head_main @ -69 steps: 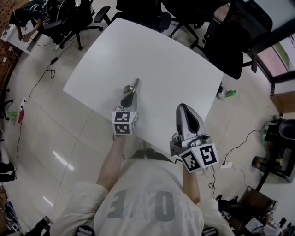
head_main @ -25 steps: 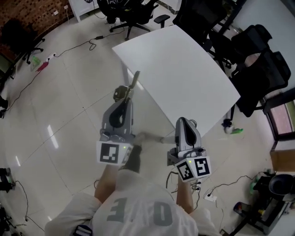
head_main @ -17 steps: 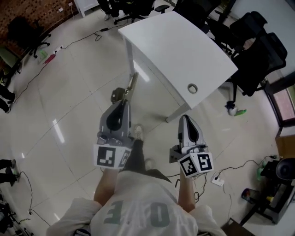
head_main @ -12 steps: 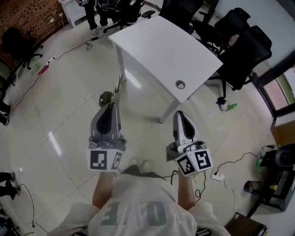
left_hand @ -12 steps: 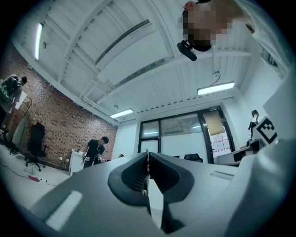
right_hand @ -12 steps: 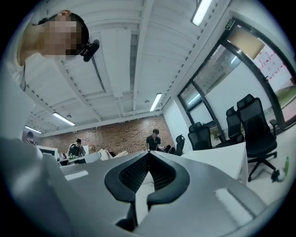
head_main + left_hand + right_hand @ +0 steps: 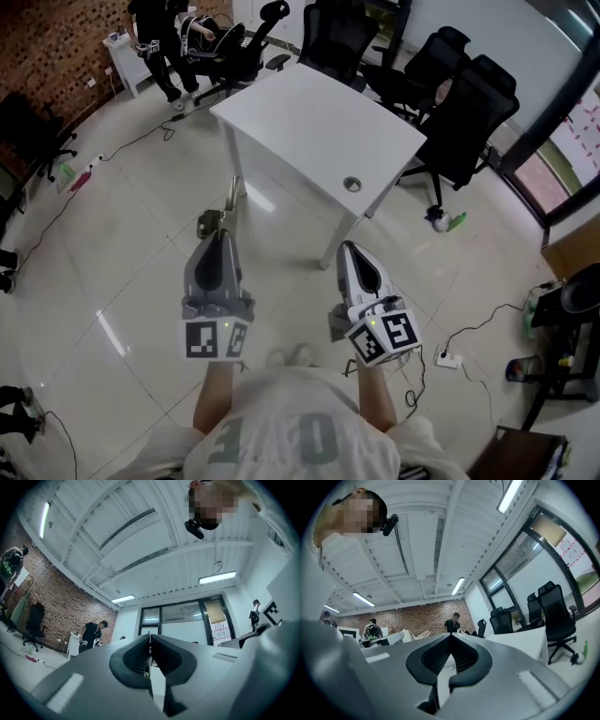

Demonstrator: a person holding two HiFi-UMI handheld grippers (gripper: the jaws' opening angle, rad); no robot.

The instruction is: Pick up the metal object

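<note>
**Metal object up and clear of the bench**

My left gripper (image 7: pixel 219 230) has its fingers (image 7: pixel 131 657) pinched on the metal object (image 7: pixel 231 194). The object sticks out ahead of them over the floor, well apart from the white bench (image 7: pixel 309 112). My right gripper (image 7: pixel 344 247) hangs beside it, fingers pressed together on nothing.

I judge the pick-up itself done. The hold looks to be on a thin edge, so any next move calls for steady pressure and no swinging.

A few seconds ago the object lay near the bench's front edge with my left fingers at it. Now it is lifted, and I stand back with the bench far ahead.
</note>
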